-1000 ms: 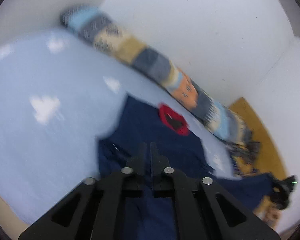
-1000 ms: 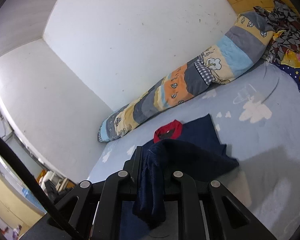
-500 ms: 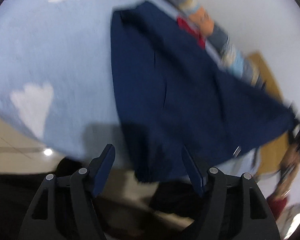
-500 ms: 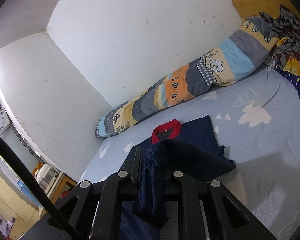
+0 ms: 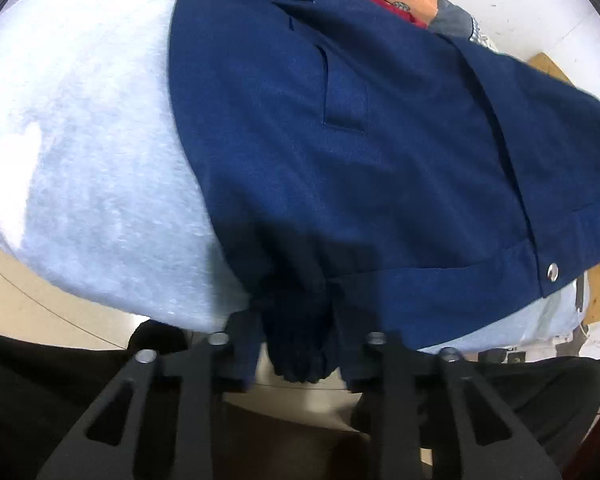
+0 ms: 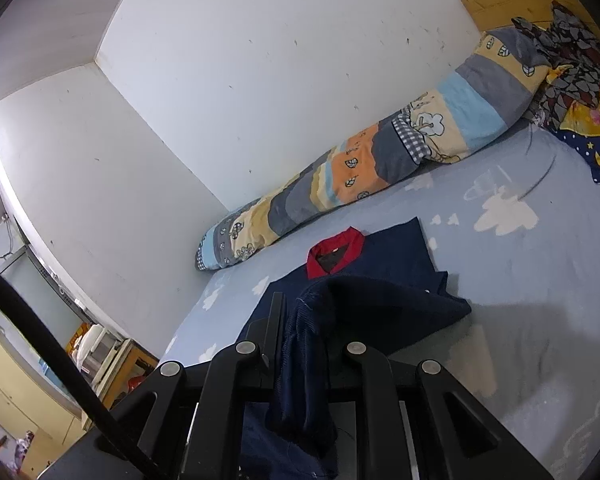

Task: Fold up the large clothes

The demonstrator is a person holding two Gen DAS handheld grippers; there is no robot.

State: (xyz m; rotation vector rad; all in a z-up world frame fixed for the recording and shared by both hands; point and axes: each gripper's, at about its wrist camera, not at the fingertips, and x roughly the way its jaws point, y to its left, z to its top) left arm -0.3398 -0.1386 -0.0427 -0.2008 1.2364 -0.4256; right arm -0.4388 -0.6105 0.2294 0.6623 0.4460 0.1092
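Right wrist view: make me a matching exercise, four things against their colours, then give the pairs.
Things:
1. jacket
2. collar
3. sheet
4. wall

Colours:
A. light blue with white clouds
B. white
C. navy blue
D. red

Pairs: 1-C, 2-D, 3-A, 4-B
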